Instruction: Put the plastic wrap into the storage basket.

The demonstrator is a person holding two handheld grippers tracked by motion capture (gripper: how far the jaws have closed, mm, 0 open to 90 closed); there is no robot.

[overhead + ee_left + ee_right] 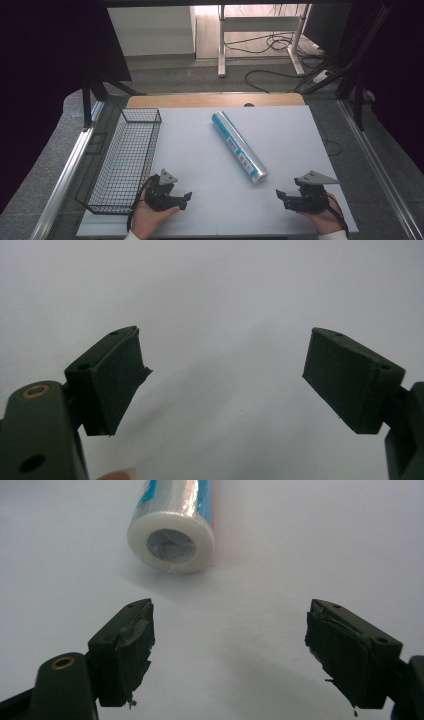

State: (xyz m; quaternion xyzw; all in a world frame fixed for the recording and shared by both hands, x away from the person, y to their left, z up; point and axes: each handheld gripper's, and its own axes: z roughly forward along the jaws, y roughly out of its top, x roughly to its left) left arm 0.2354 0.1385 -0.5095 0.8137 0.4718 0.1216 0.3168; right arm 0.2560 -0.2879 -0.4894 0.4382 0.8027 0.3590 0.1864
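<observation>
1. Nearest the person, the right gripper (pixel 281 196) rests low on the white table (pixel 290 135) at the near right, its jaws spread wide with nothing between them; in the right gripper view its fingertips (pixel 131 645) frame bare table

2. The left gripper (pixel 185 198) sits at the near left, just beside the near end of the wire basket (pixel 125 160), jaws also wide apart and empty, facing plain white surface in the left gripper view

3. The foil-wrapped roll (pixel 239 147) lies flat near the middle of the table, its long axis running diagonally from far-left to near-right; its near end points toward the right gripper, and the right gripper view looks almost straight at that open white end (pixel 171 542), ahead and a little left of the gap between the jaws

4. By my reading the right gripper is the nearer one, so a grasp would likely come from it, though meeting the roll end-on means the jaws would need to close across its round body

5. Nothing stands between either gripper and the roll

6. Farthest off, the basket runs along the left edge, well apart from the roll, a likely place to put it
</observation>
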